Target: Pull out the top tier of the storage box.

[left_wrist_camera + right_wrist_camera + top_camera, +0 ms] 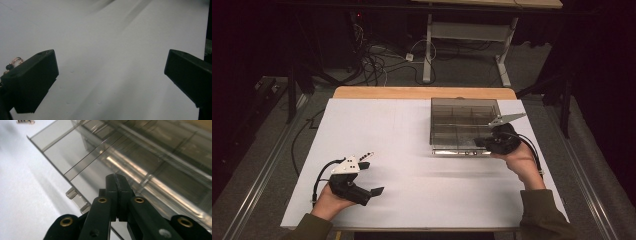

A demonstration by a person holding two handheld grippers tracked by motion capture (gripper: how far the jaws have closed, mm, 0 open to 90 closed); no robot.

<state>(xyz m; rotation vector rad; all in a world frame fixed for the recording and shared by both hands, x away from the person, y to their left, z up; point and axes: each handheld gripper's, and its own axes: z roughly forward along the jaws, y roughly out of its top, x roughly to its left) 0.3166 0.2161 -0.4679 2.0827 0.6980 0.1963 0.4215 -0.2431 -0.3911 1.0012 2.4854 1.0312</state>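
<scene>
At the table's near left, the left gripper [373, 177] rests on the white table [412, 200] with its jaws spread wide and nothing between them. To the right, toward the far edge, sits the smoky clear box [462, 120], its lid raised a little at the front. The right gripper [479, 142] is pressed shut against the box's front edge, apparently working at the lid. The next move likely calls for lifting that lid without dragging the box. The right gripper view brings out the closed tips beside the latch [77, 198], plus the dividers inside.
</scene>
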